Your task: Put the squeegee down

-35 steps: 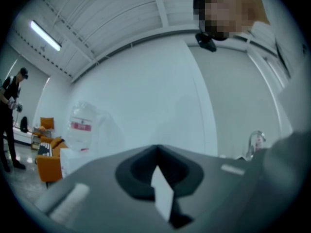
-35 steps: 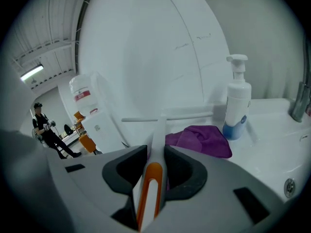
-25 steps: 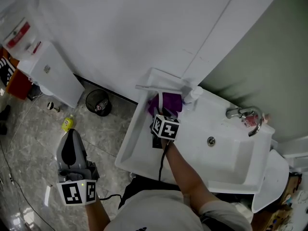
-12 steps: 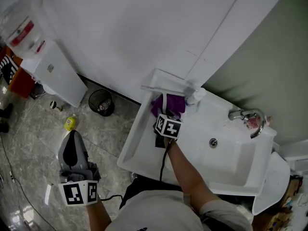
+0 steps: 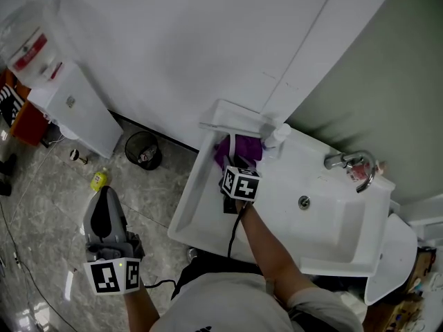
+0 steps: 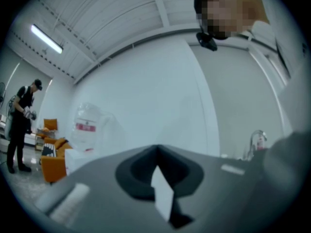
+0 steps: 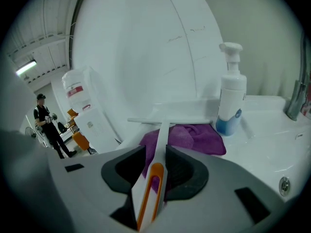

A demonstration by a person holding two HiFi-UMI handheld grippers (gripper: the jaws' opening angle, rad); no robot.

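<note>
The white squeegee [image 7: 154, 183] with an orange-trimmed handle lies with its blade [image 5: 228, 126] across the sink's far left corner. Its handle runs back over a purple cloth [image 5: 245, 146] [image 7: 194, 137]. My right gripper [image 5: 234, 166] [image 7: 156, 152] points down at the cloth and its jaws are opening. The handle still sits between them, with a gap showing beside it on the left. My left gripper [image 5: 104, 191] [image 6: 156, 149] hangs level over the floor to the left of the sink, jaw tips together, holding nothing.
A white sink [image 5: 208, 203] with a tap [image 5: 349, 163] fills the right side. A soap pump bottle [image 5: 277, 137] [image 7: 231, 96] stands beside the cloth. On the tiled floor are a black bin [image 5: 142, 149], a yellow bottle [image 5: 97, 180] and a white cabinet [image 5: 76, 109].
Only the head view shifts slightly. Both grippers stay where they were, the right one at the cloth with the squeegee handle between its jaws.
</note>
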